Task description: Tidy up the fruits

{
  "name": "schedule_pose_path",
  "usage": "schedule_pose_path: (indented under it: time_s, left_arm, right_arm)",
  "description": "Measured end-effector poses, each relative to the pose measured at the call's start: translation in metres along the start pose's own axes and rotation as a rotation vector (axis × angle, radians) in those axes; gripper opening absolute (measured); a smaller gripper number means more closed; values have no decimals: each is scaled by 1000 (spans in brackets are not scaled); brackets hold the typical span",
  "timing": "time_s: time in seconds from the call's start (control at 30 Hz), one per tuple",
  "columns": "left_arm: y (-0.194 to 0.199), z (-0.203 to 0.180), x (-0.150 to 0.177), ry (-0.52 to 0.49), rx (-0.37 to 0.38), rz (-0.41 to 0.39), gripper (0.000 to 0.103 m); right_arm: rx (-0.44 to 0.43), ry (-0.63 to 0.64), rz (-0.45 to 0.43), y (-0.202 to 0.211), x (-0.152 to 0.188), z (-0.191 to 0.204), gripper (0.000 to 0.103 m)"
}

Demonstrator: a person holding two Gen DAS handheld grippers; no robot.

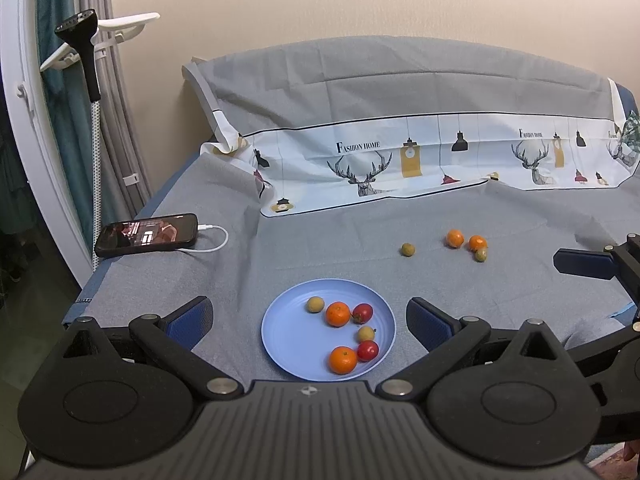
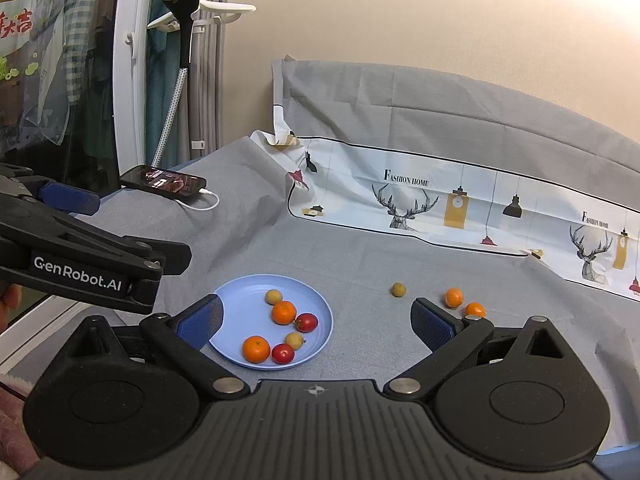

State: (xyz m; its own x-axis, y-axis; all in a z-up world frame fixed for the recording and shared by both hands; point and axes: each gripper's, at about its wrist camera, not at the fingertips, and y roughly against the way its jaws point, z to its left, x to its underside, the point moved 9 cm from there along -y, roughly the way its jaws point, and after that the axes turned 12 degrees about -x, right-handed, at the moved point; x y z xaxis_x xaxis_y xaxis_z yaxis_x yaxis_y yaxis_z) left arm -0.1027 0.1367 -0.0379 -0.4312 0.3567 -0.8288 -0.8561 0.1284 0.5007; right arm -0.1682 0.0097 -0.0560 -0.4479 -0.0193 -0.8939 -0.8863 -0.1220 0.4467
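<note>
Bare grey cloth (image 1: 320, 248) between plate (image 1: 280, 332) and loose fruit (image 1: 455, 238), phone (image 1: 148, 234) probably clear

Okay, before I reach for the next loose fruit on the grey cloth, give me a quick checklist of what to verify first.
1. Left gripper open and empty: ok.
2. Right gripper open and empty: ok.
3. Round light-blue plastic plate has free space: ok, six fruits on it, its left side bare.
4. Loose fruits in view on the grey cloth: ok, a lone small tan fruit, two oranges and another small tan fruit beside them.
5. Black phone with white cable away from the fruit: ok.
6. Fruit firmness for gripping: cannot tell.
</note>
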Motion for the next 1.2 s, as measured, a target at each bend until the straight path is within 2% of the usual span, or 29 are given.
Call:
schedule_pose_path:
  time_s: [0.87,1.03,1.2]
  left_arm:
    - [-52,-14,15,-47,12,111,103]
    - [-71,-25,10,-55,23,143,103]
    - [-98,-49,-4,-60,56,182,103]
  right_arm:
    - [-27,-73,111,-39,24,-20,100]
    - [-5,-128,134,-52,31,-38,100]
    - [71,-219,146,-64,42,-81,100]
